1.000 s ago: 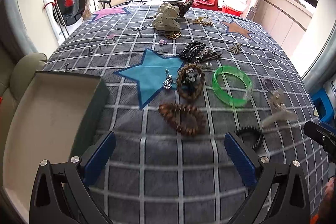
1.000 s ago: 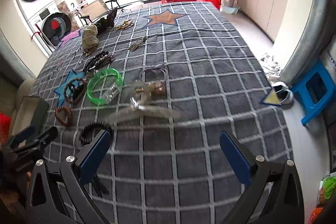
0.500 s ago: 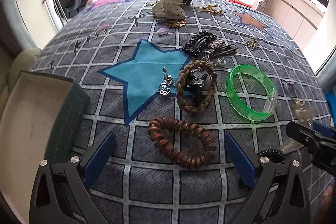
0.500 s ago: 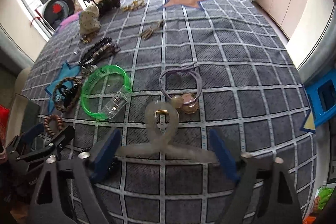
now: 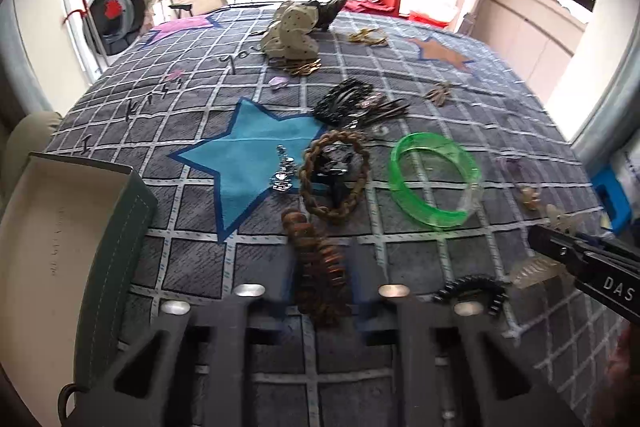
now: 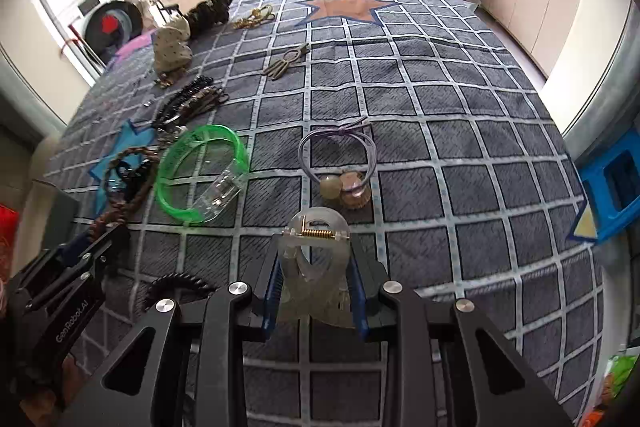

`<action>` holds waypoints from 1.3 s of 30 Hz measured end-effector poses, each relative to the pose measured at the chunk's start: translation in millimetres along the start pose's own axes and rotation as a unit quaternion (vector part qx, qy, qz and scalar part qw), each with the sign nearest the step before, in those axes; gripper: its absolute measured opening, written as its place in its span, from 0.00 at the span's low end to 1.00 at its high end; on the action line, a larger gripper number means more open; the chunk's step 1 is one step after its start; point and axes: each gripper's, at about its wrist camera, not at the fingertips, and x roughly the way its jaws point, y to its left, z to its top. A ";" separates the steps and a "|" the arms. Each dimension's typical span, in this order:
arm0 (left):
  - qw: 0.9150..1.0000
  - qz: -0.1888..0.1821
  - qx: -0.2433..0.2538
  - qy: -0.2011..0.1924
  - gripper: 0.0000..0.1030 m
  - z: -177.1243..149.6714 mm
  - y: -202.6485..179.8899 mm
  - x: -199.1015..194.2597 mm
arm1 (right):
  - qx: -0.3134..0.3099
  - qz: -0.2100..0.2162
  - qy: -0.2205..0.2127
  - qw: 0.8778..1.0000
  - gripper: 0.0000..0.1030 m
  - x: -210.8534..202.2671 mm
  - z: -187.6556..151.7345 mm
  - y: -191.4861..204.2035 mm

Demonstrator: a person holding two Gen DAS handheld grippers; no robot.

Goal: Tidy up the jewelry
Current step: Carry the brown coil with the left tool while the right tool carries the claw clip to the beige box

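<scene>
Two grips at once: my left gripper [image 5: 320, 303] has just been closing and now pinches the brown spiral hair tie [image 5: 316, 263], squeezed narrow between the pads, low on the grey checked cloth [image 5: 400, 75] beside the open box [image 5: 60, 227]. My right gripper [image 6: 316, 291] has likewise just been closing and clamps the translucent claw clip [image 6: 314, 247] by its lower body (gold spring uppermost), just in front of the lilac hair elastic [image 6: 340, 151]. To do the lift well, I judge both should rise straight up before travelling, so the green bangle [image 5: 434, 183] and black comb [image 6: 176, 285] nearby are not dragged. Both hands point steeply down at the cloth, the grippers side by side, each seen at the edge of the other's view.
</scene>
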 end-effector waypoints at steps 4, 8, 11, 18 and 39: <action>1.000 -0.015 0.008 -0.009 0.22 -4.0 -1.5 -16.6 | 0.014 0.020 -0.009 1.000 0.31 -15.1 -7.8 -3.4; 0.999 -0.029 0.020 -0.023 0.22 -13.8 -4.9 -37.0 | 0.015 0.033 -0.016 0.999 0.31 -29.4 -18.6 -3.0; 0.999 -0.038 0.026 -0.028 0.22 -23.3 -6.0 -52.6 | 0.016 0.039 -0.022 0.999 0.31 -39.4 -28.2 -1.8; 0.998 -0.047 0.027 -0.038 0.22 -44.3 -0.7 -85.8 | 0.014 0.050 -0.030 0.998 0.31 -61.2 -46.9 3.8; 0.994 0.028 -0.051 -0.097 0.22 -57.9 125.0 -159.7 | -0.100 0.115 -0.040 0.988 0.31 -88.5 -43.9 152.8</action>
